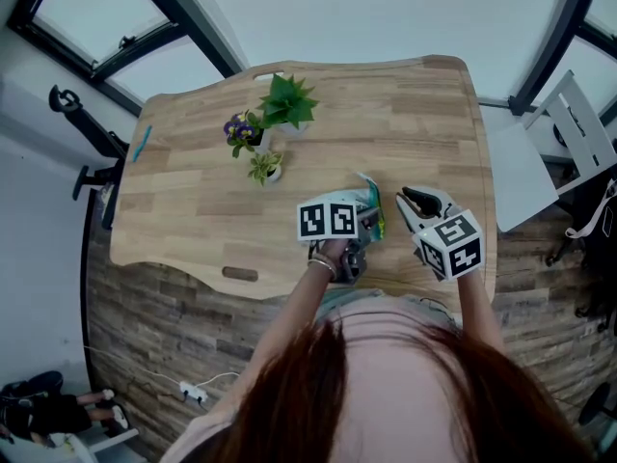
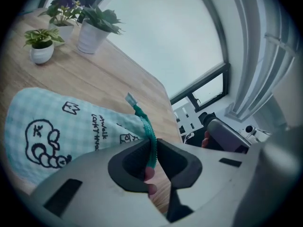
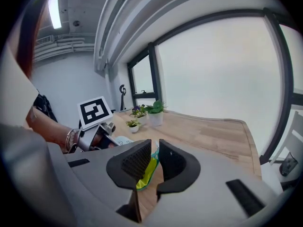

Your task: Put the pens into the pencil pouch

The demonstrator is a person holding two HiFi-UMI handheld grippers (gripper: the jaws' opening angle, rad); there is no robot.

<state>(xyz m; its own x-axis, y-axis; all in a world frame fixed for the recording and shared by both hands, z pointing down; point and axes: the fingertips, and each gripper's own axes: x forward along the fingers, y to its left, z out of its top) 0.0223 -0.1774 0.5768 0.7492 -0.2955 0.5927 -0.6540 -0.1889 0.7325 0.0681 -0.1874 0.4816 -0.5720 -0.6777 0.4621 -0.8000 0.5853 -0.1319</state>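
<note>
**Wooden table point(image 1: 405, 114): current layout**

The table carries every item listed below.

1. The left gripper point(image 2: 154, 148) has its jaws pressed together on the green zipper strip point(image 2: 142, 119) of the pencil pouch point(image 2: 57, 126), so it holds the pouch at its mouth end.
2. The right gripper point(image 3: 154, 151) sits just to the right of the pouch. Its jaws stand a narrow gap apart with nothing clamped. The pouch's yellow-green lining shows beyond that gap.
3. The pencil pouch is pale mint gingham cloth with black cartoon print. It lies near the table's front edge, directly before the person. In the head view the left gripper partly covers it.
4. Three plants stand grouped toward the far left of centre, well apart from the pouch: the leafy green plant point(image 1: 289, 102), the purple-flowered plant point(image 1: 243, 129) and the small plant point(image 1: 267, 167).
5. One blue pen point(image 1: 142, 145) lies at the table's left edge, well apart from the pouch and both grippers.
</note>
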